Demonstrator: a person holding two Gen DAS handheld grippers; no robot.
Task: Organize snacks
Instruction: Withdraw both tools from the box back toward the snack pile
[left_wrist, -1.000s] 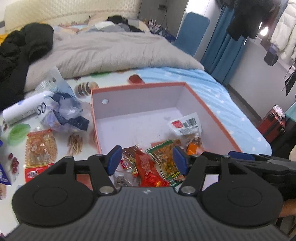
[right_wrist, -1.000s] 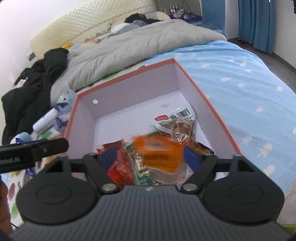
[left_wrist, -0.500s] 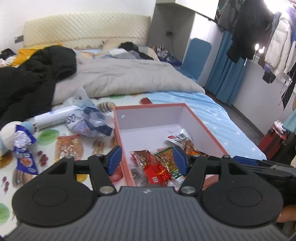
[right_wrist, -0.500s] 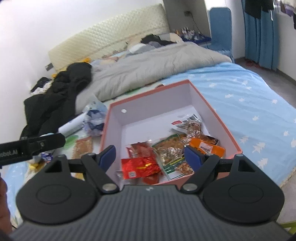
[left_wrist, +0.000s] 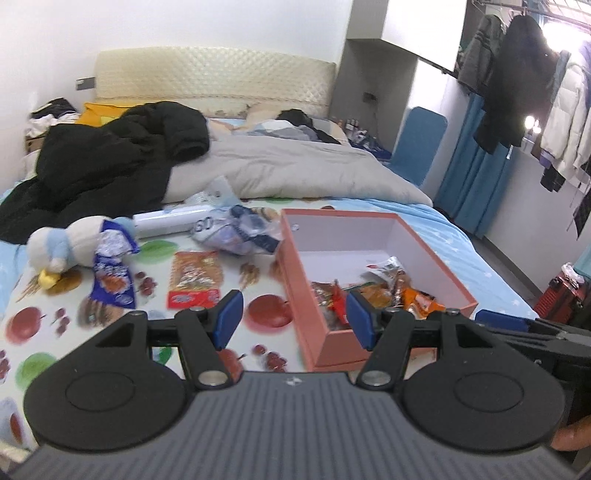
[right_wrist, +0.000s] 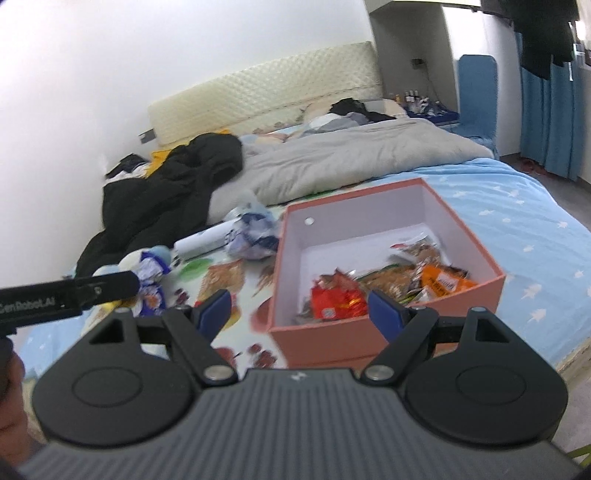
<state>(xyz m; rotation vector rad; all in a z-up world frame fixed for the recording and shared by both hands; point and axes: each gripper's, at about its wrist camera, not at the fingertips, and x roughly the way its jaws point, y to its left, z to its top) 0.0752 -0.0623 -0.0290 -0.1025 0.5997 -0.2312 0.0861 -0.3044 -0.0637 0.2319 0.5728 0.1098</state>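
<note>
A salmon-pink box (left_wrist: 291, 254) (right_wrist: 332, 341) sits on the bed with several snack packets (left_wrist: 373, 291) in its near half, among them a red one (right_wrist: 334, 301) and an orange one (right_wrist: 443, 282). An orange packet (left_wrist: 194, 277) and a blue packet (left_wrist: 110, 282) lie loose on the fruit-print mat to the left of the box. My left gripper (left_wrist: 294, 319) hovers open over the box's near-left corner, nothing between its pads. My right gripper (right_wrist: 300, 310) is open and empty above the box's near wall.
A plush duck (left_wrist: 61, 245), a white tube (left_wrist: 170, 223) and a crumpled plastic bag (left_wrist: 236, 230) lie on the mat behind the loose snacks. A black coat (left_wrist: 110, 166) and a grey duvet (left_wrist: 295, 173) cover the far bed. A red suitcase (left_wrist: 561, 295) stands on the floor at right.
Both grippers have drawn back and up from the box, so more of the bed shows. The orange packet that was blurred between my right fingers now lies in the box.
</note>
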